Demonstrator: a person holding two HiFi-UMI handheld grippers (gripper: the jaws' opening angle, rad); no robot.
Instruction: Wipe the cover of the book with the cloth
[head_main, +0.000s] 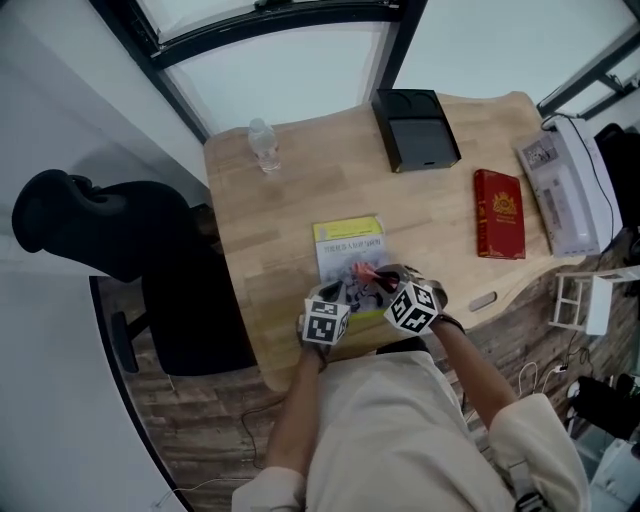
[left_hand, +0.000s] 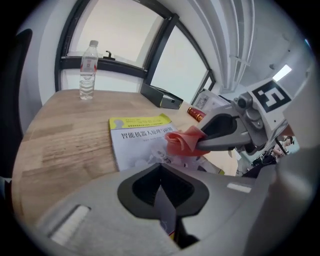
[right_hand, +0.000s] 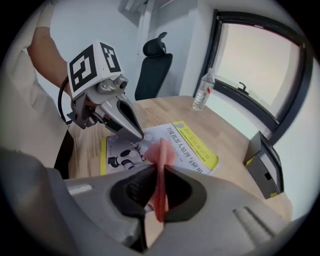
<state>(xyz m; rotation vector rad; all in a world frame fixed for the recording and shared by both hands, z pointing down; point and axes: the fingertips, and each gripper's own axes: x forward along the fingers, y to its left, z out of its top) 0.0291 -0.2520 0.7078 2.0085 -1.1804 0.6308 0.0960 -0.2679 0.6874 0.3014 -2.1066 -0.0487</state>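
A book (head_main: 349, 246) with a white and yellow cover lies flat near the front edge of the wooden table (head_main: 270, 230). My right gripper (head_main: 378, 278) is shut on a red cloth (head_main: 363, 272), which hangs bunched just above the cover's near half. In the right gripper view the cloth (right_hand: 161, 152) sticks out past the closed jaws (right_hand: 160, 186) over the book (right_hand: 192, 145). My left gripper (head_main: 346, 293) is shut, its tip (right_hand: 136, 134) pointing down onto the cover's near left part. From the left gripper view the cloth (left_hand: 181, 141) sits to the right, over the book (left_hand: 135, 137).
A water bottle (head_main: 263, 145) stands at the table's far left. A black box (head_main: 415, 130) sits at the far middle, a red book (head_main: 498, 213) to the right, and a white device (head_main: 565, 195) at the right edge. A black chair (head_main: 90, 225) stands left of the table.
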